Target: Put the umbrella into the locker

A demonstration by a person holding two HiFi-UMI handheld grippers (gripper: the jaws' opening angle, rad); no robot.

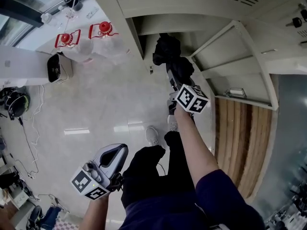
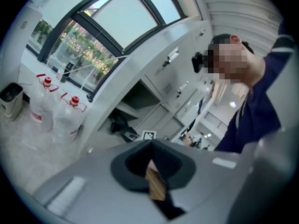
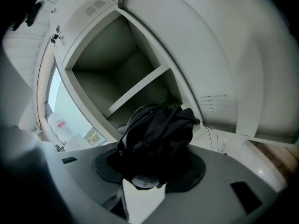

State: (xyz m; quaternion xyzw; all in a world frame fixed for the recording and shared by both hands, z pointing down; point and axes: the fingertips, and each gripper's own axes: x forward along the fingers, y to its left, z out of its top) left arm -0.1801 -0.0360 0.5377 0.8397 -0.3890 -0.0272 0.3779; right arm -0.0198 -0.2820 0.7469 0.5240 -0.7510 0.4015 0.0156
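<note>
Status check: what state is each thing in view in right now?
umbrella: folded, held at the locker opening.
locker door: open.
right tool: shut on umbrella.
left tool: shut, empty.
water bottles: capped, standing.

Matt black cloth umbrella [image 3: 156, 132], smooth painted-metal locker [image 3: 140, 85] (glossy floor [image 1: 96, 114]).

The right gripper [image 1: 173, 82] is held out on a straight arm, jaws squeezed on the umbrella [image 1: 169, 51]. The left gripper [image 1: 117, 153] is held low, jaws together.
</note>
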